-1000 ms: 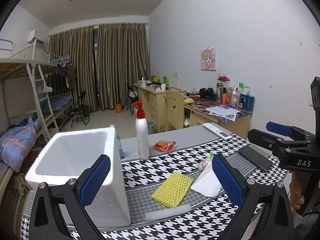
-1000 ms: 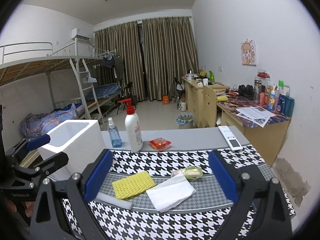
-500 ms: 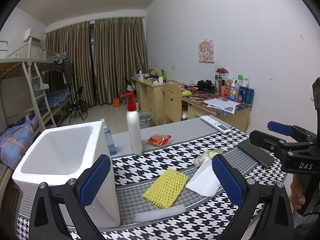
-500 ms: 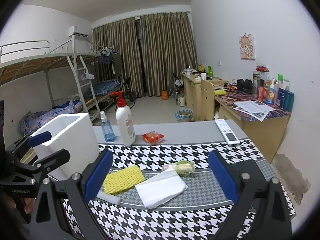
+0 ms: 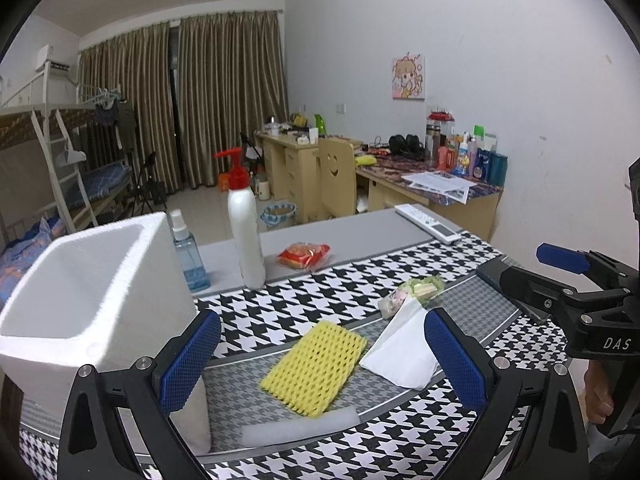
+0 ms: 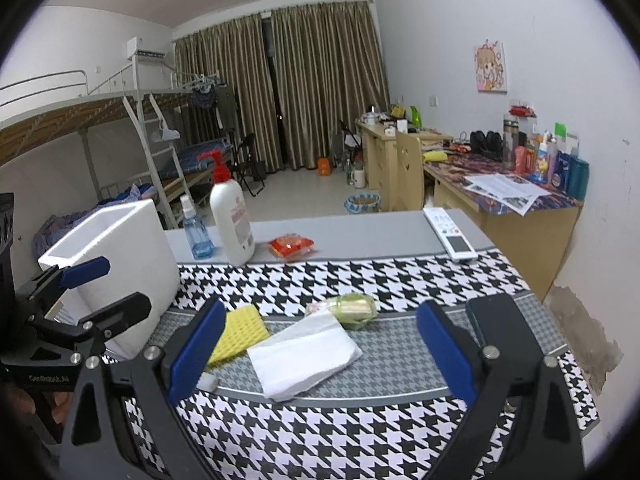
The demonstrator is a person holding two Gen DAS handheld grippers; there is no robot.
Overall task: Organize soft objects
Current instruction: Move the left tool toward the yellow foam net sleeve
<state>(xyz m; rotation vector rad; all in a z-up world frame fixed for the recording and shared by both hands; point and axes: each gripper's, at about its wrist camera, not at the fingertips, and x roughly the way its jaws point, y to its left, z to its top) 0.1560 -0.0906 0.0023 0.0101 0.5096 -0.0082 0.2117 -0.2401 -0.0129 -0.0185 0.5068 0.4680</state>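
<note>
Nothing is picked up yet: this is the approach before the first grasp. The left gripper hangs over the near edge of the bench with its fingers wide apart and empty, framing the yellow foam net. The right gripper also has its fingers spread with nothing between them, hovering over the white tissue.

The soft things lie together near the middle of the bench's near edge: the net, the tissue just beside it, a wrapped green bundle touching the tissue's far corner, and a white foam strip closest to the edge. The white foam box stands open at the left end, presumably where they belong.

The next move likely calls for lowering one gripper onto a flat, limp piece and pinching an edge or fold, since the net and tissue lie flush on the cloth.

Compared with a second ago, both views sit closer to the bench: the net and tissue appear larger and lower between the fingers, and the box has slid leftward in the left view. The objects themselves have not moved.
</note>
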